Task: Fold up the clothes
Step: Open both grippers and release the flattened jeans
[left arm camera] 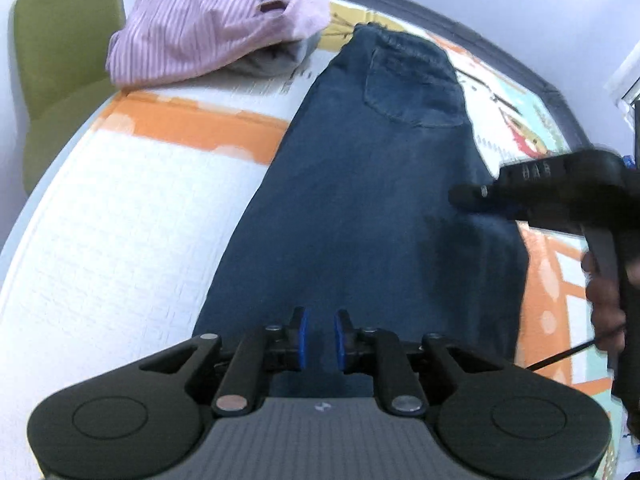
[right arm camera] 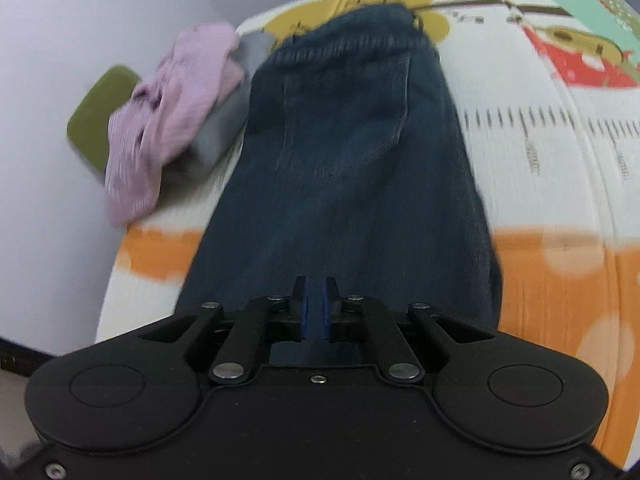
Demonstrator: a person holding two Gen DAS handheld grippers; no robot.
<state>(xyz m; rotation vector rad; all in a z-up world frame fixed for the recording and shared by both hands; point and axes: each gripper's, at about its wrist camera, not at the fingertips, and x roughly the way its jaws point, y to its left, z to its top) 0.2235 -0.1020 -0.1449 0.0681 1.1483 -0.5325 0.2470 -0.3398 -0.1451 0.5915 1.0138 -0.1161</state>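
Dark blue jeans (left arm camera: 360,184) lie lengthwise on the patterned mat (left arm camera: 120,220), folded narrow, with the waistband and a back pocket at the far end. My left gripper (left arm camera: 321,320) hovers over their near part; a small gap shows between its blue pads, with nothing in it. The right wrist view shows the same jeans (right arm camera: 352,152) running away from my right gripper (right arm camera: 315,288), whose pads stand a narrow slit apart and hold nothing. In the left wrist view the right gripper (left arm camera: 472,196) appears blurred over the jeans' right edge, held by a hand (left arm camera: 604,304).
A pink striped garment (left arm camera: 200,32) lies crumpled on a grey one (left arm camera: 272,62) at the mat's far left corner, also seen as the pink garment (right arm camera: 172,120). A green chair (left arm camera: 60,60) stands beyond the left edge. The mat (right arm camera: 560,160) extends bare to the right.
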